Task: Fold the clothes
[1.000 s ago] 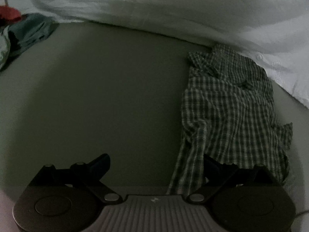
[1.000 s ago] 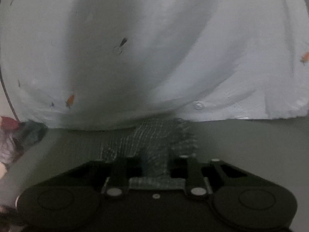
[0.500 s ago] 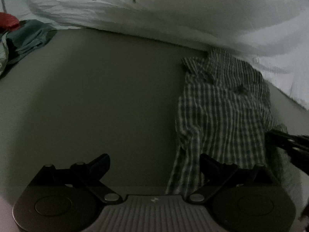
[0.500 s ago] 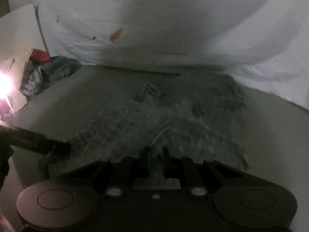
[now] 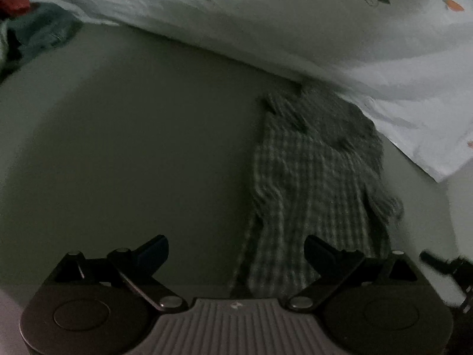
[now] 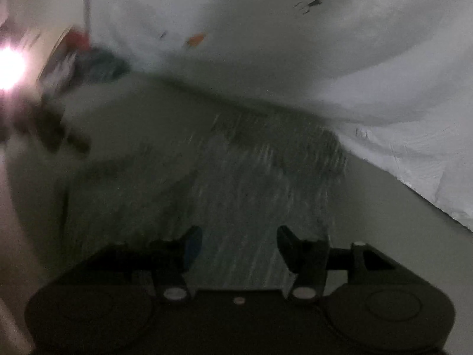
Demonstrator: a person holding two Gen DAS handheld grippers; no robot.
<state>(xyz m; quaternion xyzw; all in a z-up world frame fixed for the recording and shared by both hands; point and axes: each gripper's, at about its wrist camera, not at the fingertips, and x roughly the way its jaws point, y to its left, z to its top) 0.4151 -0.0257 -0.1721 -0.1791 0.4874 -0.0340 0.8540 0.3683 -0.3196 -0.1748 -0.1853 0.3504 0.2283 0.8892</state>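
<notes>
A dark green-and-white checked garment lies in a long strip on the grey-green surface, its far end against a white sheet. My left gripper is open and empty, its right finger over the garment's near end. In the right wrist view, blurred by motion, the same garment lies spread under my right gripper, which is open with nothing between its fingers. The right gripper also shows at the right edge of the left wrist view.
A white sheet with carrot prints lies bunched along the far side. A heap of dark green and red clothes sits at the far left. A bright light glares at the left in the right wrist view.
My right gripper has opened and let go of the checked garment, and has drawn back over it. The garment has settled on the surface. The left gripper has stayed open.
</notes>
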